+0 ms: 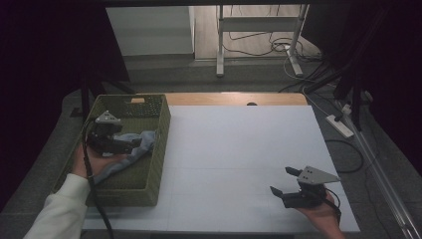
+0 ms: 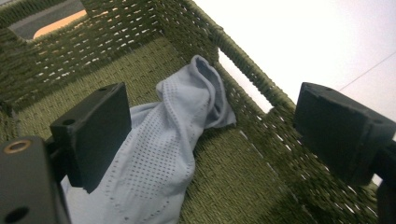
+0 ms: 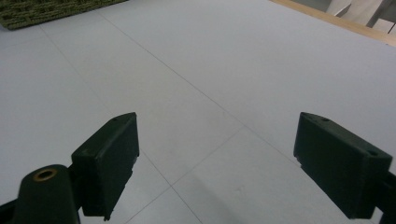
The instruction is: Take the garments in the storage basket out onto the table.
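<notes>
The left tongs are inside the green woven basket, which stands at the left side of the white surface. In the left gripper view the jaws of these tongs are wide apart and they hold nothing. The light blue cloth lies crumpled on the bottom of the basket between the two jaws, nearer to the left jaw. The upper end of the cloth leans against the inner wall of the basket, on the side next to the white surface. In the high view the cloth is in the middle part of the basket, and one end reaches up to the right rim.

The right tongs are over the bare white surface near its front right corner, well apart from the basket. Their jaws are also wide apart, with nothing between them.
</notes>
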### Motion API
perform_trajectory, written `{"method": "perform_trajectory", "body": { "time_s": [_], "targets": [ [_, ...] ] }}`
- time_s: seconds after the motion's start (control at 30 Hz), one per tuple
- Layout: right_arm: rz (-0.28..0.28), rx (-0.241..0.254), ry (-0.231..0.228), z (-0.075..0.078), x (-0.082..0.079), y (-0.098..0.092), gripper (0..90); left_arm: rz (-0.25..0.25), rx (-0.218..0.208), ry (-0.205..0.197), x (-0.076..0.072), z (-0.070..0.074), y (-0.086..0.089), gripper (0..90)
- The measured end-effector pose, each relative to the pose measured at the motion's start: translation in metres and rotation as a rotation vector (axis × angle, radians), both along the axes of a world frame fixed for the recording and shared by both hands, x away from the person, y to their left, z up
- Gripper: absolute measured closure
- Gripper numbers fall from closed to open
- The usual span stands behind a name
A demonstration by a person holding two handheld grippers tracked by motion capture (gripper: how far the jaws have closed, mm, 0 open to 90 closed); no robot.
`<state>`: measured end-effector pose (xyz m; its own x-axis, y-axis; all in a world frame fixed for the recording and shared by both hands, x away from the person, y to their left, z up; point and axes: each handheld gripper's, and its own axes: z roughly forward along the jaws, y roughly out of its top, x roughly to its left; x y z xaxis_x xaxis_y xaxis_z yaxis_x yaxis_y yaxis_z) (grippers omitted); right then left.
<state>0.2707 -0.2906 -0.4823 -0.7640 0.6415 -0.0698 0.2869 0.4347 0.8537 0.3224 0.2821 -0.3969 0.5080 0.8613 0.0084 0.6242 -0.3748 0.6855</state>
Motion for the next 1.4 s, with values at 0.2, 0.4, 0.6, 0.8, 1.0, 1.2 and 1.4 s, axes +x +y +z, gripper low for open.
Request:
{"method": "perform_trajectory", "body": {
  "time_s": [0.2,0.4,0.6,0.8,1.0,1.2,1.4],
  "targets": [
    [0.002,-0.001,0.001,0.000,0.000,0.000,14.3,0.009,0.006,0.008,0.010,0.000,0.003,11.3],
    [0.002,-0.002,0.001,0.000,0.000,0.000,14.3,0.018,0.011,0.027,0.020,-0.005,0.007,11.3],
    [0.002,-0.002,0.002,-0.001,0.000,0.000,14.3,0.034,0.005,0.045,0.027,-0.009,0.012,11.2],
    [0.002,-0.005,0.002,-0.001,0.000,0.000,14.3,0.057,0.009,0.067,0.033,-0.014,0.017,10.9],
    [0.002,-0.006,0.005,-0.001,0.000,0.000,14.3,0.071,0.013,0.086,0.039,-0.019,0.024,10.4],
    [0.002,-0.007,0.006,-0.001,0.000,0.000,14.3,0.078,0.028,0.115,0.042,-0.026,0.028,10.4],
    [0.002,-0.005,0.006,-0.002,0.000,0.000,14.3,0.069,0.021,0.135,0.044,-0.032,0.030,10.7]
  ]
}}
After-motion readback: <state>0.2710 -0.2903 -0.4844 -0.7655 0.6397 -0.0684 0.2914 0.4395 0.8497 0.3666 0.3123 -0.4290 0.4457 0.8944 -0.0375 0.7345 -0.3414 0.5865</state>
